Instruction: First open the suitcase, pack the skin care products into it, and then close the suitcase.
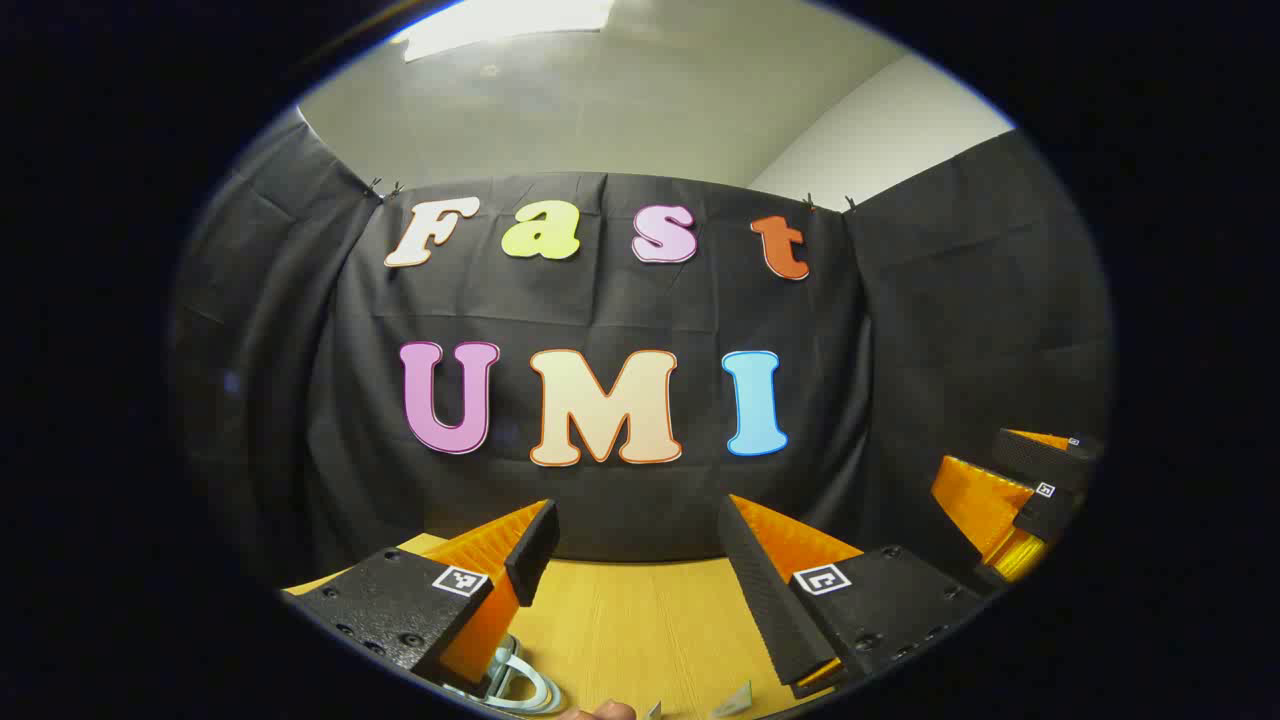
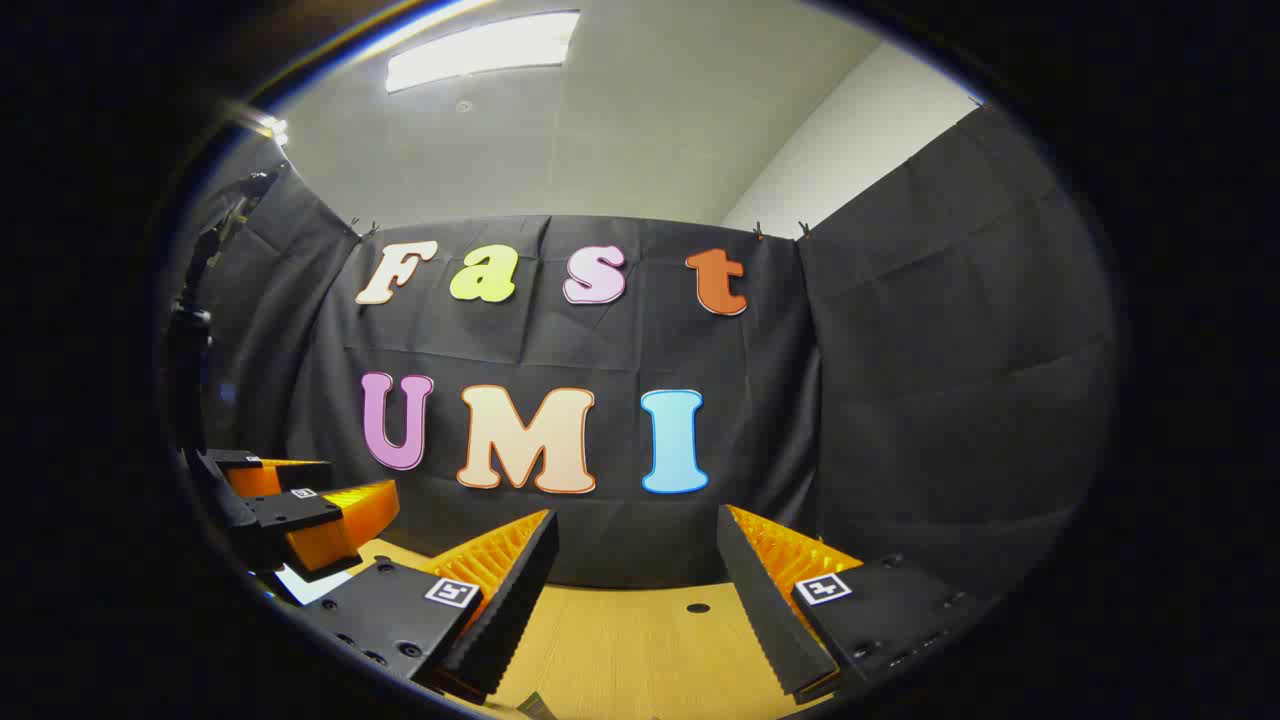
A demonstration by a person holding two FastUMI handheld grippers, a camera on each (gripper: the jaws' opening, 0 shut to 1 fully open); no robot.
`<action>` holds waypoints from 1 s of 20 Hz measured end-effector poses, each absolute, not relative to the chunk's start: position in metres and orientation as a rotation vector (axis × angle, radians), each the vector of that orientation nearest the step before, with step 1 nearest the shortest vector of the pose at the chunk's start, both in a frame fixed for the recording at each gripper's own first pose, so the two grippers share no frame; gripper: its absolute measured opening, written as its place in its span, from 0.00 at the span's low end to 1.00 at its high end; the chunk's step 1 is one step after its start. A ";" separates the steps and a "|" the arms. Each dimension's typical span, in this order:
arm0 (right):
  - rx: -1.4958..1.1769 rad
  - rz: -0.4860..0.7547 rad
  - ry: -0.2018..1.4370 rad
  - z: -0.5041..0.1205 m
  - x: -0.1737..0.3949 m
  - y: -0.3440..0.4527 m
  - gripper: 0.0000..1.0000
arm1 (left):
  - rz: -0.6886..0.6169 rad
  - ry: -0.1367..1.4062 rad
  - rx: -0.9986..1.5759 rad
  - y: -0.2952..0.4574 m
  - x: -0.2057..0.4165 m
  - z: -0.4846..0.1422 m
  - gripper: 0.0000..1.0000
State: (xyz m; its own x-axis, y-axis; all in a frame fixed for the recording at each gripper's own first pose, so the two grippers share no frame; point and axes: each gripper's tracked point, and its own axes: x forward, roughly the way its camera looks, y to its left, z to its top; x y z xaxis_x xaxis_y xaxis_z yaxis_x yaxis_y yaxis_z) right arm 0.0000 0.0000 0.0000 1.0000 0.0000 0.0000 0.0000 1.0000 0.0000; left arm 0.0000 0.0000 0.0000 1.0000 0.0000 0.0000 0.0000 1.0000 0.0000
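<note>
Both my tongs stand wide apart, holding nothing: left gripper (image 1: 635,520) and right gripper (image 2: 637,530) above the wooden table (image 1: 640,620).

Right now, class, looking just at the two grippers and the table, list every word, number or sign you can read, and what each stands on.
Readable words or numbers: none.
Left gripper: square markers with a black-and-white pattern, not text.
Right gripper: the same kind of patterned squares, not text.
Table: pale scraps at the bottom of the left gripper view, too small and cut off to read.
</note>
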 end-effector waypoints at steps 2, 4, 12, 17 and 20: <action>0.003 0.001 -0.002 0.000 0.001 0.000 0.98 | 0.002 0.005 0.004 0.000 0.000 -0.001 0.95; 0.009 0.001 0.000 -0.001 0.000 0.000 1.00 | 0.007 0.003 0.013 -0.001 0.002 -0.001 0.95; 0.034 0.079 -0.007 -0.006 0.004 0.011 0.98 | 0.079 0.044 0.034 0.012 0.010 -0.023 0.95; 0.074 0.126 0.039 -0.017 0.006 0.025 0.98 | 0.198 0.207 0.060 0.058 0.001 -0.090 0.95; 0.053 0.084 0.053 -0.019 0.006 0.019 0.99 | 0.189 0.348 0.059 0.079 -0.008 -0.149 0.95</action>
